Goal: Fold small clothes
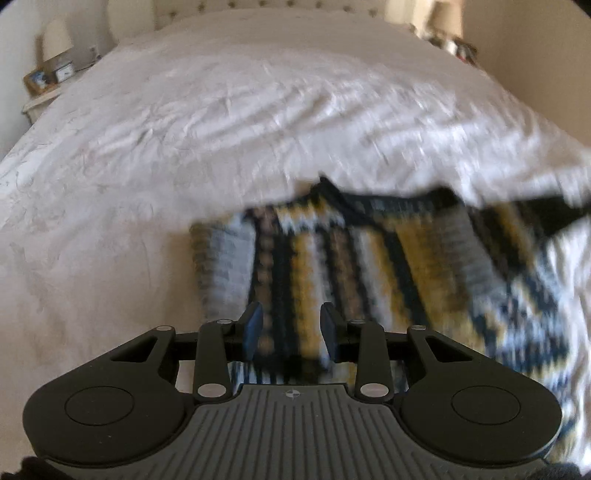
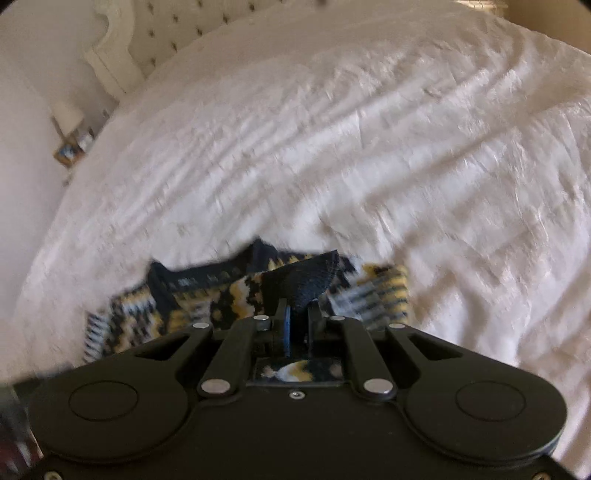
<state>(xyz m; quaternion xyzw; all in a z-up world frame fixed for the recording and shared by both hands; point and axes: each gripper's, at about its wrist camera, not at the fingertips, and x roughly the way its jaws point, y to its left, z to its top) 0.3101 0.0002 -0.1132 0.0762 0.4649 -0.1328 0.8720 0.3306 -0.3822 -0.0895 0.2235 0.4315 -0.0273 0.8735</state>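
A knitted sweater point(image 1: 369, 258) patterned in black, yellow, white and grey lies spread on a white bed point(image 1: 221, 129). My left gripper point(image 1: 291, 328) is at its near edge, jaws a little apart, with a thick fold of the knit filling the gap between the blue pads point(image 1: 253, 328). In the right wrist view the same sweater point(image 2: 192, 295) is bunched just ahead. My right gripper point(image 2: 298, 314) is shut on its dark ribbed edge point(image 2: 306, 280), which fans up out of the fingers. Both views are blurred by motion.
The wrinkled white bedcover point(image 2: 369, 147) stretches far beyond the sweater. A tufted headboard point(image 2: 166, 33) stands at the far end. A bedside table with a lamp point(image 1: 48, 74) is at the far left, and the same lamp point(image 2: 70, 114) shows in the right wrist view.
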